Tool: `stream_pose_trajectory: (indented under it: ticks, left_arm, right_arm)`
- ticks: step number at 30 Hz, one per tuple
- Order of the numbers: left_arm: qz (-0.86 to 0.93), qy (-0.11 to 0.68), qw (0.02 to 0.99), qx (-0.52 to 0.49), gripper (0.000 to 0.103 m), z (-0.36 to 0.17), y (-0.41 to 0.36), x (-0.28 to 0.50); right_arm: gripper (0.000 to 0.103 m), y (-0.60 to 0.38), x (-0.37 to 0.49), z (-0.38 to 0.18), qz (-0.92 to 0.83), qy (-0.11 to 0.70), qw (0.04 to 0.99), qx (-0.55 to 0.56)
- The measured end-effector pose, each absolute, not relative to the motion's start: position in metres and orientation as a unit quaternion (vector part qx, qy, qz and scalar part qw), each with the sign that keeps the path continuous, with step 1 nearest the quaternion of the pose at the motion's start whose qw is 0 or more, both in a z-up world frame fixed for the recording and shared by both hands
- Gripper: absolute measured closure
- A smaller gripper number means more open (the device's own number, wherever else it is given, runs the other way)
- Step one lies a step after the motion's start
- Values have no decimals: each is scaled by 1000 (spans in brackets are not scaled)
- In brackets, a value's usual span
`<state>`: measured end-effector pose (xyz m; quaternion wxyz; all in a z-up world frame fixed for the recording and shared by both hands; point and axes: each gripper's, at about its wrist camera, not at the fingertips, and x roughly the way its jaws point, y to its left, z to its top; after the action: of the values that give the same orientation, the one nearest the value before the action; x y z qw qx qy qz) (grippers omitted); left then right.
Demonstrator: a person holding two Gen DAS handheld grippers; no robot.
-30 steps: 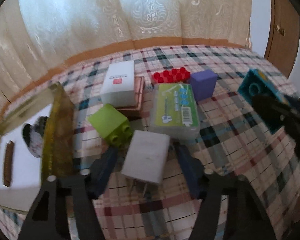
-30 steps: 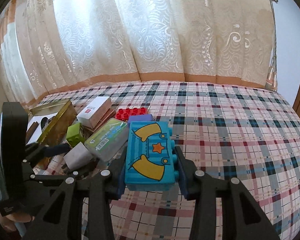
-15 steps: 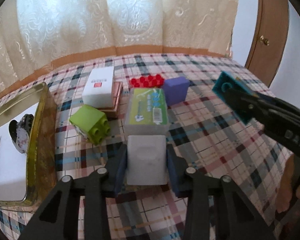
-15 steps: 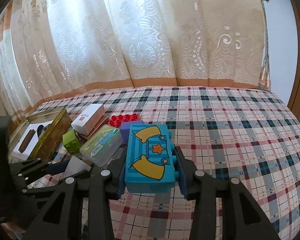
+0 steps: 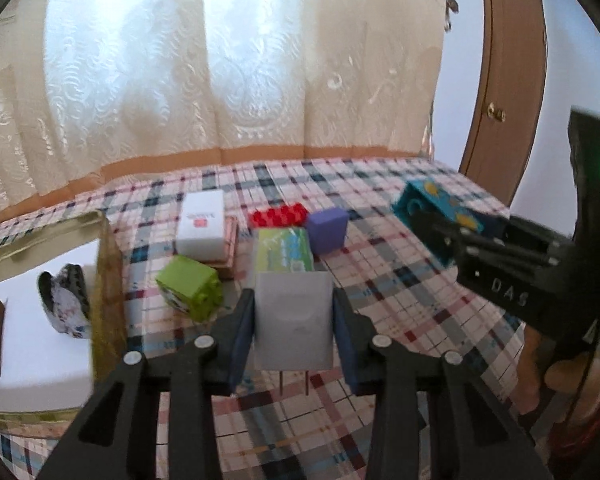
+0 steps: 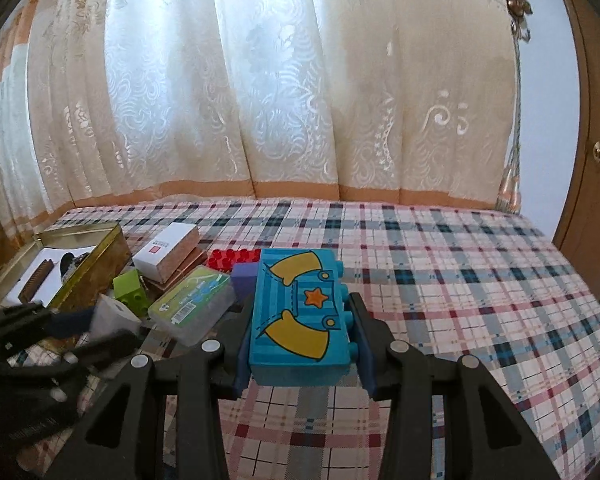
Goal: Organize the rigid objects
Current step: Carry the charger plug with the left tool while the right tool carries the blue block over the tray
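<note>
Above the plaid table (image 5: 400, 280), with each hand-held gripper clenched, left (image 5: 294, 322) on the charger (image 5: 294, 320), right (image 6: 300, 344) on the blue brick (image 6: 300, 316), carry both level toward the tin (image 5: 104, 280).

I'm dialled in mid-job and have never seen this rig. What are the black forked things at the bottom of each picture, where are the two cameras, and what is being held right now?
No robot arm here: a person carries a hand-held two-finger gripper in each hand, and a fisheye camera on each looks forward along its fingers, so the black forks are the grippers themselves. In the left wrist view, the left gripper is shut on a white charger, its prongs pointing down. In the right wrist view, the right gripper is shut on a blue toy brick. Both hang over a plaid cloth. On it lie a green brick, a white box, a red brick, a purple block, a clear plastic case and an open gold tin.
</note>
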<state>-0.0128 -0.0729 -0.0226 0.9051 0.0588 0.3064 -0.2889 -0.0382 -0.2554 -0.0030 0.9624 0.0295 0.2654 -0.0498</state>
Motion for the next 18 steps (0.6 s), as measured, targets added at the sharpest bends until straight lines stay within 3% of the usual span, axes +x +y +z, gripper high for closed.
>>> stream_pose_trajectory:
  ticks: [18]
  left_arm:
    - [-245, 248, 936, 45, 66, 12, -9, 14]
  right_arm:
    - [58, -218, -33, 10, -61, 259, 964, 3]
